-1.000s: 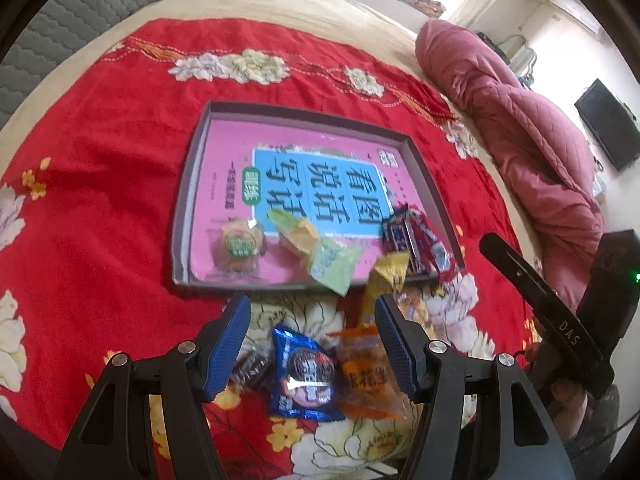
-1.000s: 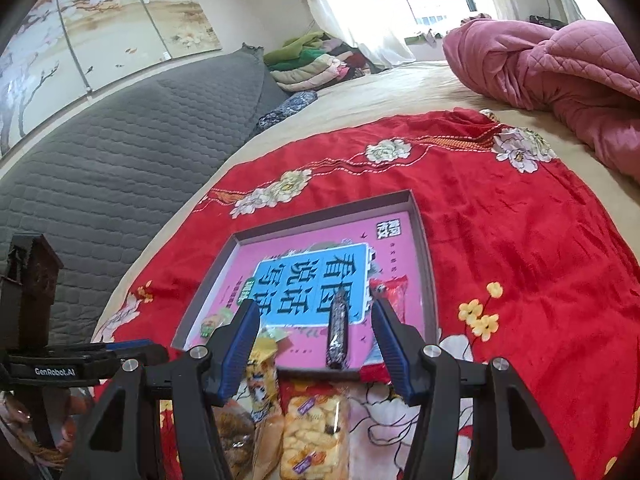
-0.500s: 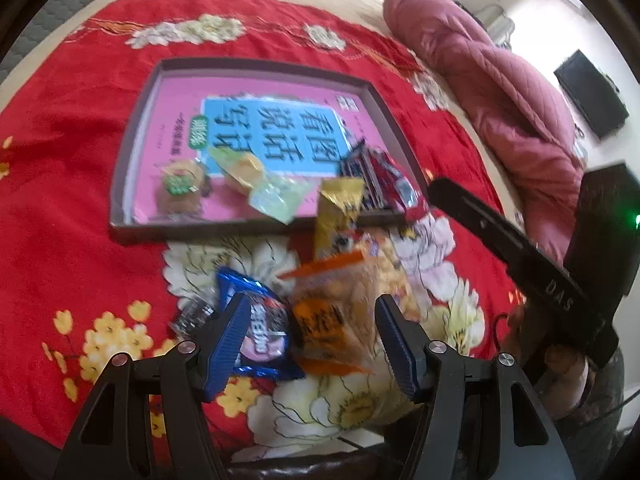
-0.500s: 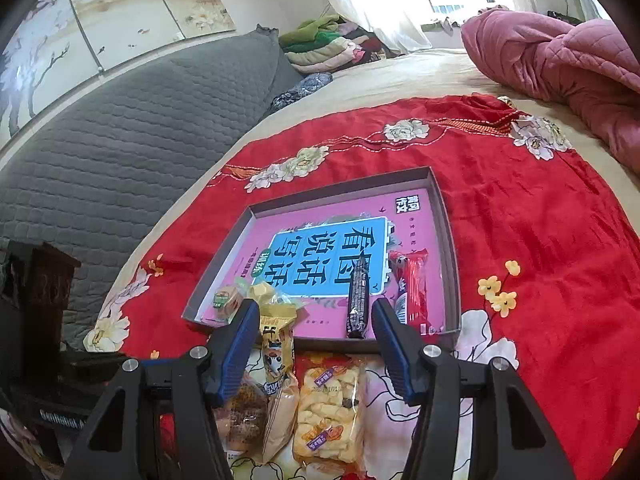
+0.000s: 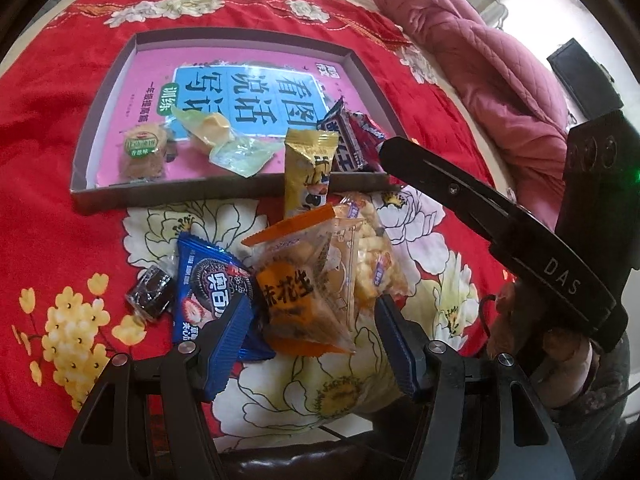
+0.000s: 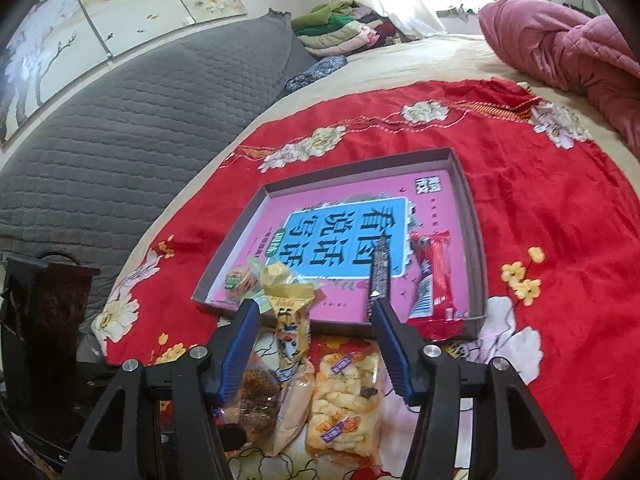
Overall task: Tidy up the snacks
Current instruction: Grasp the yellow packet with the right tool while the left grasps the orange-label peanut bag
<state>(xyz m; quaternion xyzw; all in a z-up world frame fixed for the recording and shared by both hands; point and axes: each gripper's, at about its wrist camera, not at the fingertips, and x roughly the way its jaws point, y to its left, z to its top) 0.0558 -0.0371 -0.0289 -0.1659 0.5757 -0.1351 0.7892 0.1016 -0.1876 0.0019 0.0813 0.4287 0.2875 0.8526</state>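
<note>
A shallow box tray point(image 5: 224, 190) point(image 6: 478, 264) with a pink and blue book cover inside lies on a red flowered cloth. In it are a round cake point(image 5: 142, 152), a yellow candy in a green wrapper point(image 5: 224, 140), a dark bar point(image 6: 380, 268) and a red bar point(image 6: 436, 276). A yellow packet point(image 5: 306, 176) point(image 6: 292, 328) leans over the tray's near rim. In front of the tray lie an orange-edged bag point(image 5: 300, 284), a puffed-snack bag point(image 6: 344, 392), a blue cookie pack point(image 5: 208, 288) and a small dark candy point(image 5: 150, 292). My left gripper point(image 5: 310, 336) is open around the orange-edged bag. My right gripper point(image 6: 314, 340) is open over the loose snacks.
The red cloth point(image 6: 560, 208) covers a bed. A pink quilt point(image 5: 492, 76) lies at the right. A grey padded headboard point(image 6: 120, 128) stands at the left in the right wrist view. Folded clothes point(image 6: 340, 32) are stacked at the far end.
My left gripper has moved forward and down, so the orange-edged bag now lies between its fingers. My right gripper has drawn back a little from the tray. Both stay open.
</note>
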